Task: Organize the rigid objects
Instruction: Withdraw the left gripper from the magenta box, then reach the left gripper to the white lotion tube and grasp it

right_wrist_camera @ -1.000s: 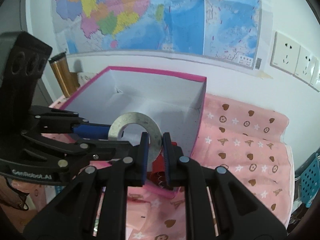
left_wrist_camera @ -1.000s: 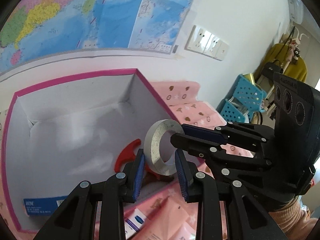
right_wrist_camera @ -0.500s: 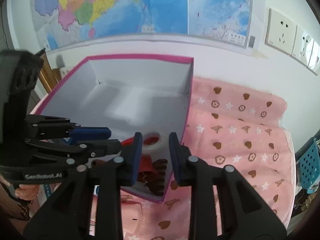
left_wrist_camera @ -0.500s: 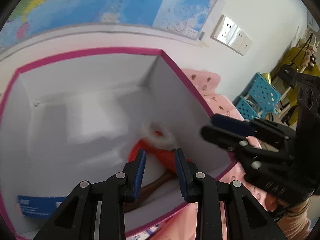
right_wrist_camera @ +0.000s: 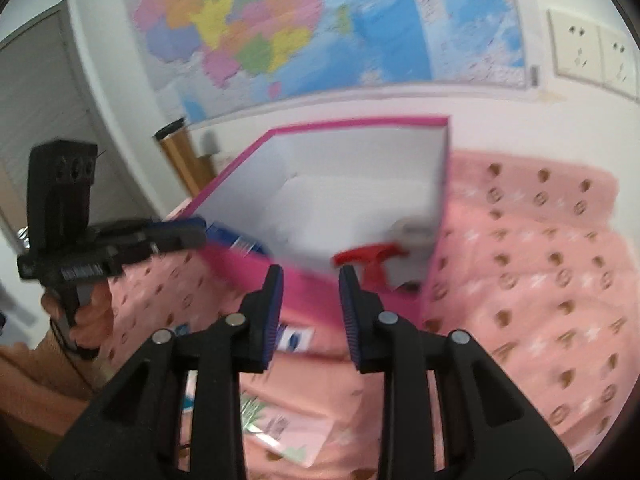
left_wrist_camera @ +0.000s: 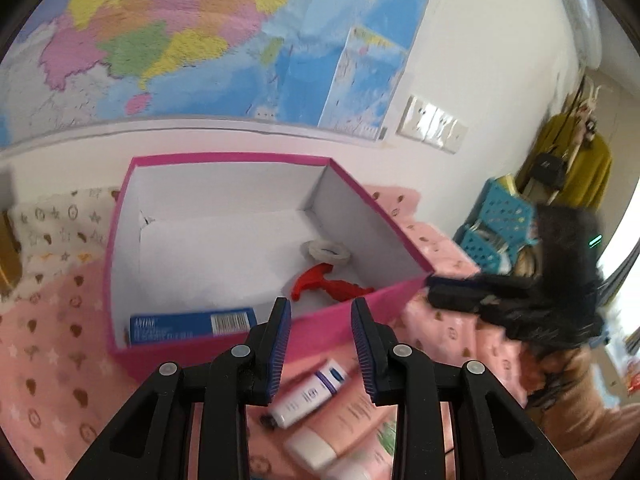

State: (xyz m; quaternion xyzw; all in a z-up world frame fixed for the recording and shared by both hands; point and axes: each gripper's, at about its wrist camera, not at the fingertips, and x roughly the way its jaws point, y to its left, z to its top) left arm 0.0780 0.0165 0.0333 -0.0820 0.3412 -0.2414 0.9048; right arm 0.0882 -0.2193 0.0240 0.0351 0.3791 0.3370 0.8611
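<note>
- Our left gripper [left_wrist_camera: 320, 340] has its jaws a modest way apart with nothing between the pads; they have just opened a touch further.
- Our right gripper [right_wrist_camera: 310, 312] also has a modest gap that holds nothing, having opened off the tape roll within the last second.
- Just below and beyond the left jaws lie a small white tube [left_wrist_camera: 308, 394] and a pink tube [left_wrist_camera: 340, 428] on the pink cloth [left_wrist_camera: 48, 360]. We judge these the next things to organize. Both lie close together, so a pinch with jaws this narrow could nudge one tube into the other or catch both.
- Straight past the left fingertips stands the near wall of the pink box [left_wrist_camera: 120, 264]. Dropping low from here could bump that rim and shift the box.
- Inside the box, ahead of the jaws, a blue carton [left_wrist_camera: 192, 326] lies against the near wall. A red tool [left_wrist_camera: 324, 284] sits further in, ahead and slightly right.
- The tape roll [left_wrist_camera: 326, 251] lies flat just behind the red tool. It rests near the right wall, so it seems settled.
- Both hands point forward and angled downward, short of the box. Each view is blurred, so we cannot judge fine clearances.
- The right gripper shows to the right of the left jaws, by the box's near right corner. If both reach for the tubes together, they could collide.
</note>
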